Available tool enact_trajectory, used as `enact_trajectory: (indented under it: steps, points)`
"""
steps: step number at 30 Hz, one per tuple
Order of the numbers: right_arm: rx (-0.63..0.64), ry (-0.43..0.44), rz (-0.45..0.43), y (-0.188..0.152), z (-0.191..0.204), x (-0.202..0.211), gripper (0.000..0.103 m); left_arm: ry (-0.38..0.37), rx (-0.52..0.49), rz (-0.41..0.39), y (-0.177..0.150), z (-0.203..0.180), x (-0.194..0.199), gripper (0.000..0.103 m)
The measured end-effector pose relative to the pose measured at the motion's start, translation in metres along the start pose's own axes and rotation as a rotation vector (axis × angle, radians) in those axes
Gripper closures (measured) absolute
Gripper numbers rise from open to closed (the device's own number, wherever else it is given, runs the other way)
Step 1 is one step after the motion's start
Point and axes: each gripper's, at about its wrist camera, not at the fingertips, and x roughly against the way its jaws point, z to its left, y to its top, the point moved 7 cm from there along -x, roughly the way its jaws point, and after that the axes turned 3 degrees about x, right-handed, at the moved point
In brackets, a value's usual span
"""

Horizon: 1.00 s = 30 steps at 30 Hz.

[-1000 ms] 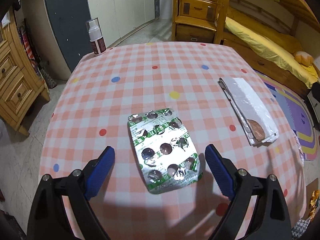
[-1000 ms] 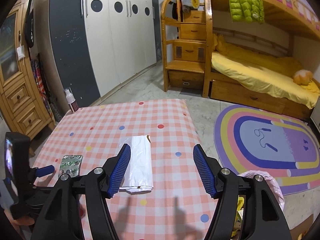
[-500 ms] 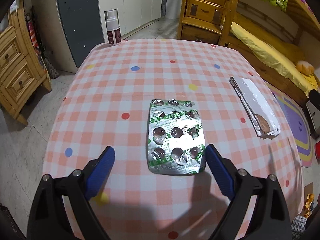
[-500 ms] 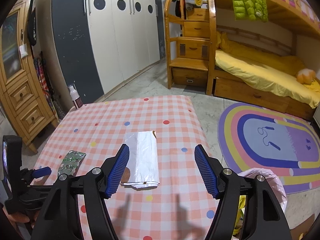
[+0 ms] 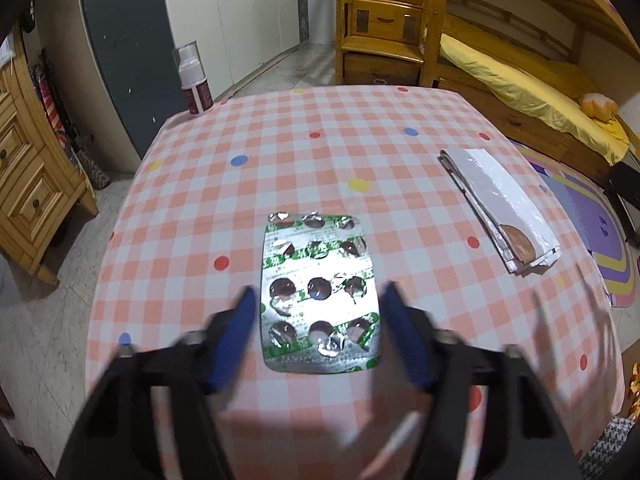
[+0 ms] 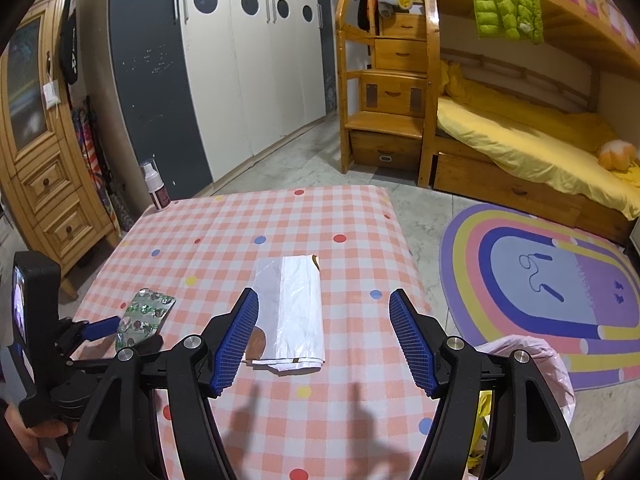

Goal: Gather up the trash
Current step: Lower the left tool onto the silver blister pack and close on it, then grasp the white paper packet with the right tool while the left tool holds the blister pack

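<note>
At the far left corner of the worktop [image 5: 400, 112], which wears a pink-and-white checked cloth with coloured dots, a spray bottle [image 5: 193, 80] stands upright. Nearer the middle, toward the near edge, an emptied foil blister pack [image 5: 318, 292] lies flat with its burst pockets facing up. The left claw [image 5: 318, 336] is blurred but spread wide, its blue fingers [image 5: 236, 336] standing on either side of the pack's near half with a gap showing on both sides; whether they touch the cloth cannot be told. Toward the right edge of the worktop lies a flattened white wrapper [image 5: 496, 208], well apart from the pack, with a brown round piece showing at its near end. In the right wrist view, the right claw [image 6: 324, 338] hangs open and holds nothing, above the near part of that same wrapper [image 6: 296, 308], its shadows falling on the cloth by the near edge. Off the worktop's near right corner, a pink plastic bag [image 6: 536, 364] sits lower down, beside a rainbow rug [image 6: 540, 280] on the floor.
</note>
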Motion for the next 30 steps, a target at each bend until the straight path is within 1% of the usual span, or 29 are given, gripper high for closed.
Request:
enact_trajectory:
  steps: [3,6,7,8,11,14,18,22,28,30]
  points:
    - [0.008,-0.001,0.008,-0.002,0.001,-0.002,0.035,-0.031,-0.001,-0.002,-0.001,-0.003,0.004,0.048]
    - [0.018,0.003,0.027,-0.005,0.004,-0.006,0.034,-0.029,-0.005,-0.077,0.005,-0.005,0.025,0.048]
    - [0.026,0.003,0.037,-0.007,0.005,-0.007,0.032,-0.033,0.004,-0.104,0.009,-0.004,0.033,0.048]
    - [0.036,0.004,0.048,-0.009,0.007,-0.009,0.028,-0.039,0.016,-0.122,0.011,-0.003,0.039,0.048]
    - [0.072,0.009,0.084,-0.015,0.015,-0.017,0.025,-0.050,0.041,-0.153,0.018,-0.001,0.050,0.048]
    - [0.110,0.006,0.124,-0.023,0.023,-0.026,0.021,-0.053,0.047,-0.151,0.020,0.000,0.050,0.048]
    - [0.120,0.005,0.175,-0.030,0.028,-0.042,0.021,-0.059,0.057,-0.139,0.019,0.002,0.048,0.048]
    - [0.111,0.000,0.214,-0.032,0.031,-0.058,0.023,-0.061,0.070,-0.126,0.019,0.006,0.045,0.048]
    - [0.159,-0.025,0.266,-0.041,0.036,-0.073,0.024,-0.063,0.063,-0.114,0.018,0.005,0.043,0.048]
    - [0.159,-0.019,0.277,-0.044,0.036,-0.073,0.027,-0.061,0.060,-0.111,0.017,0.005,0.042,0.048]
